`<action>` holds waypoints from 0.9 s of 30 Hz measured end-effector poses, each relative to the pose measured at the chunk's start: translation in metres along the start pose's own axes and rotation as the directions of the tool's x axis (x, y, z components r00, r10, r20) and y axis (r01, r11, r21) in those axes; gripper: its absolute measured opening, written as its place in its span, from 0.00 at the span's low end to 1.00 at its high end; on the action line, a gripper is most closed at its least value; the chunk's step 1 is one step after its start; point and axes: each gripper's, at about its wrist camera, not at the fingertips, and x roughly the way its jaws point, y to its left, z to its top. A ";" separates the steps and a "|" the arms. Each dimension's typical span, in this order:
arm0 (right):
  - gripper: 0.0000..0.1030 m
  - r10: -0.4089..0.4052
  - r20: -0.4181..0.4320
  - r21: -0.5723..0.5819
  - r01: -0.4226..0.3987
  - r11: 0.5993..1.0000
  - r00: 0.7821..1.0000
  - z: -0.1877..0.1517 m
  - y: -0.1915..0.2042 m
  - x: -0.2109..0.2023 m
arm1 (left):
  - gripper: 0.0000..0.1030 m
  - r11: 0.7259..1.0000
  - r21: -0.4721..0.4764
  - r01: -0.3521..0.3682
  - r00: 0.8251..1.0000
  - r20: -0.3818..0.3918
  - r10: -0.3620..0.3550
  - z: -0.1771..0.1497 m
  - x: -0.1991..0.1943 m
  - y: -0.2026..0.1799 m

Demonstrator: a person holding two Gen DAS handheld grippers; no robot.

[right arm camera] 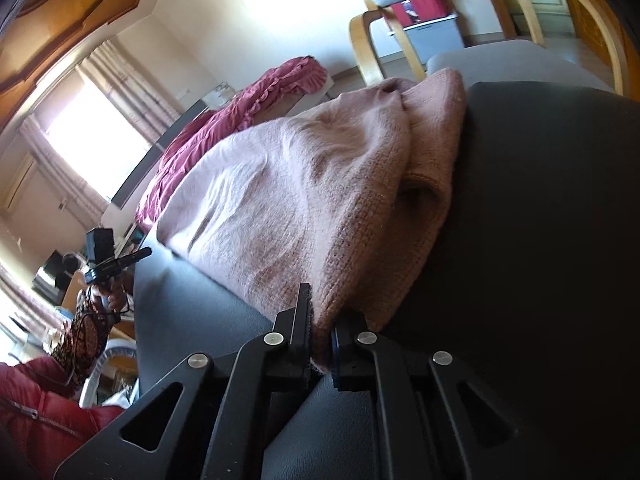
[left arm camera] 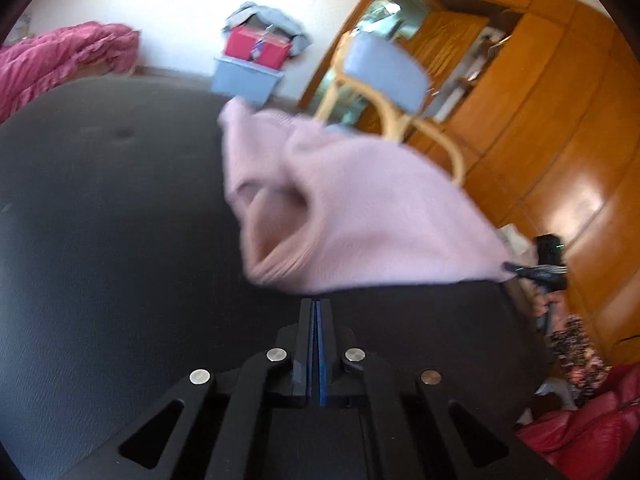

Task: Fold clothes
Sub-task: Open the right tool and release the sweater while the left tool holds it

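Note:
A pale pink knitted sweater (left arm camera: 360, 216) lies bunched on a dark grey tabletop (left arm camera: 100, 220). In the left wrist view my left gripper (left arm camera: 317, 308) is shut with nothing between its fingers, just short of the sweater's near edge. In the right wrist view the same sweater (right arm camera: 304, 200) spreads ahead, and my right gripper (right arm camera: 320, 320) is shut on its near corner, with knit fabric pinched between the two fingers. The other hand-held gripper (right arm camera: 108, 260) shows far left in that view. The right gripper (left arm camera: 548, 264) appears at the sweater's far right end in the left wrist view.
A wooden chair (left arm camera: 384, 76) with a grey seat stands beyond the table. A magenta blanket (left arm camera: 60, 60) lies at the back left, next to a grey bin (left arm camera: 244, 80) with red contents. Wooden cabinets (left arm camera: 560, 100) fill the right. A red jacket (right arm camera: 40, 400) sits low left.

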 end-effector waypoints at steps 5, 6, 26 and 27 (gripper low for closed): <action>0.10 -0.019 -0.004 0.045 0.019 0.999 1.000 0.000 -0.009 0.001 | 0.10 0.998 -0.063 -0.001 0.998 0.067 0.005 0.006 -0.005 0.008; 0.12 -0.038 0.002 0.035 0.038 0.999 0.999 0.001 -0.007 -0.001 | 0.14 0.998 -0.067 0.012 0.995 0.101 -0.005 0.010 -0.008 0.005; 0.13 -0.096 -0.022 -0.410 0.079 0.909 0.995 0.151 0.249 0.185 | 0.24 0.992 -0.091 0.085 0.996 0.048 -0.081 0.029 0.046 -0.009; 0.13 -0.107 -0.053 -0.416 0.076 0.906 0.993 0.157 0.259 0.206 | 0.24 0.989 -0.108 0.100 0.994 0.051 -0.095 0.029 0.047 -0.006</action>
